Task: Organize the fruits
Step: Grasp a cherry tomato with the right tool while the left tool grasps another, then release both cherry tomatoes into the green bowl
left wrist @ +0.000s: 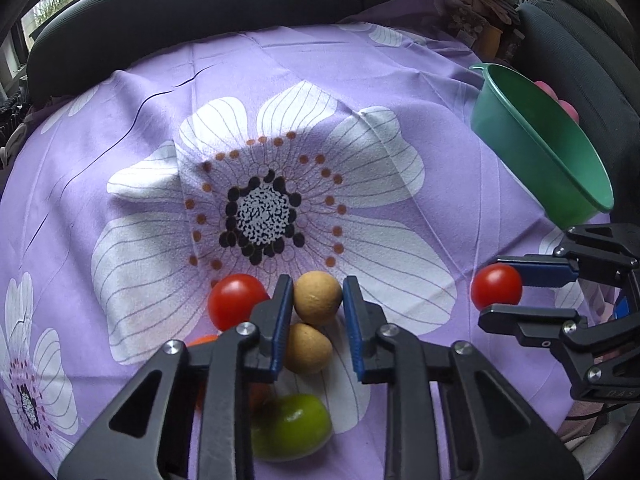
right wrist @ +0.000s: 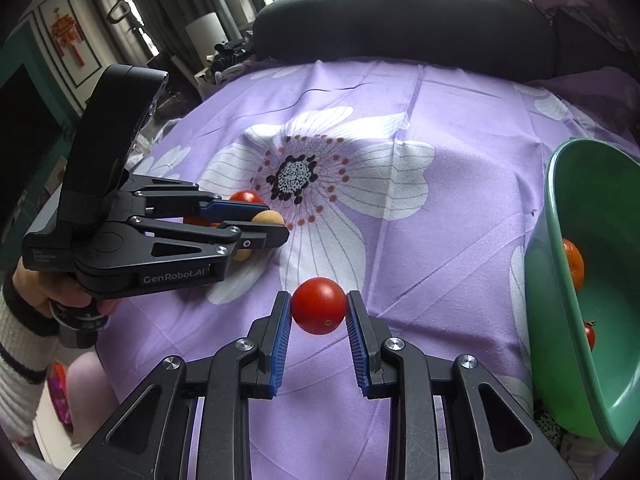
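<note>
My left gripper (left wrist: 318,300) is shut on a round tan fruit (left wrist: 318,297) on the purple flowered cloth (left wrist: 360,100). A second tan fruit (left wrist: 307,348), a red tomato (left wrist: 236,300), a green fruit (left wrist: 292,426) and a partly hidden orange fruit (left wrist: 202,340) lie around it. My right gripper (right wrist: 319,308) is shut on a red tomato (right wrist: 319,306) and holds it above the cloth; it shows in the left wrist view (left wrist: 496,286). The green bowl (right wrist: 560,280) stands tilted at the right, with an orange fruit (right wrist: 574,264) and a small red fruit (right wrist: 589,336) inside.
Dark cushions (right wrist: 400,12) border the cloth at the back. The left gripper's body and the person's hand (right wrist: 60,288) are at the left in the right wrist view. Clutter (left wrist: 480,12) sits at the back right in the left wrist view.
</note>
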{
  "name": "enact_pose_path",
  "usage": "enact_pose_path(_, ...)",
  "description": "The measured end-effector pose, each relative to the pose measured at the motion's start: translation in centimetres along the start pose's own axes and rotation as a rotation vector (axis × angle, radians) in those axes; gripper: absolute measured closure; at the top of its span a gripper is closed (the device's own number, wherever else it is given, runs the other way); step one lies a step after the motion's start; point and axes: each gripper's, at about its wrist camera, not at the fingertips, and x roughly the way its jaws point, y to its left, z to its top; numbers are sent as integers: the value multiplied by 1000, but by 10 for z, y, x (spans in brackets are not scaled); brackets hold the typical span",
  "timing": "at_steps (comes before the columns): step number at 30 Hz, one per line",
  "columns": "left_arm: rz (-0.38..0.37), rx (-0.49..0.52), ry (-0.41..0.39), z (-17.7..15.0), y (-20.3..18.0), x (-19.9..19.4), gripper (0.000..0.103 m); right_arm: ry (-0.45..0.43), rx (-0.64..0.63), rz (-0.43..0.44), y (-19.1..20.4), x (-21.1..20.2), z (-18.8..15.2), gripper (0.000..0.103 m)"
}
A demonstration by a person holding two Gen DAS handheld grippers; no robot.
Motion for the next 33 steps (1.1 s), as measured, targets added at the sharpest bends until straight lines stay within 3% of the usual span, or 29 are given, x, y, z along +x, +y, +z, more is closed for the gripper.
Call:
enact_pose_path(9, -48, -17, -73, 1, -19, -25, 78, -27, 9, -7, -3, -17, -5, 74)
enact_pose_path(16, -96, -14, -139, 3, -43, -51, 78, -95, 24, -24, -9, -48, -9, 74)
enact_pose_path(33, -158, 89, -195, 52, -123, -53, 78, -259, 170, -167, -76, -122, -23, 74)
